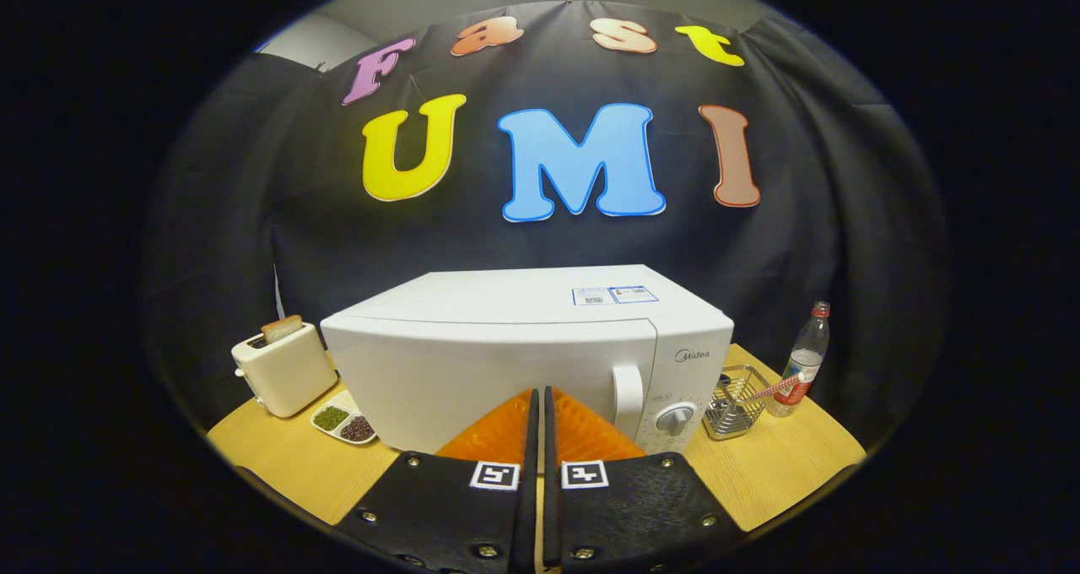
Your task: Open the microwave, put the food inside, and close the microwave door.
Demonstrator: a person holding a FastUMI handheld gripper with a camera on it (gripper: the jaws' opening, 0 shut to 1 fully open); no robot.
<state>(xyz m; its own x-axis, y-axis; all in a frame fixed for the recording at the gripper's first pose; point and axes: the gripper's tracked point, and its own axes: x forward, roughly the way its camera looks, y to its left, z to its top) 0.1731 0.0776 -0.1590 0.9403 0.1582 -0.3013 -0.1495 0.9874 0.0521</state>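
A white microwave (506,346) stands on the wooden table just ahead of my fingers, its door closed. Its vertical door handle (627,401) and a round dial (676,418) sit at the right of its front. My gripper (540,397) is shut with nothing between its fingers, the tips close to the lower middle of the door. A small white dish (344,422) with green and dark food lies on the table left of the microwave.
A cream toaster (285,370) with a slice of bread in it stands left of the dish. Right of the microwave are a wire basket (736,405) and a plastic water bottle (806,361). The wooden table (776,464) has bare room at the front right.
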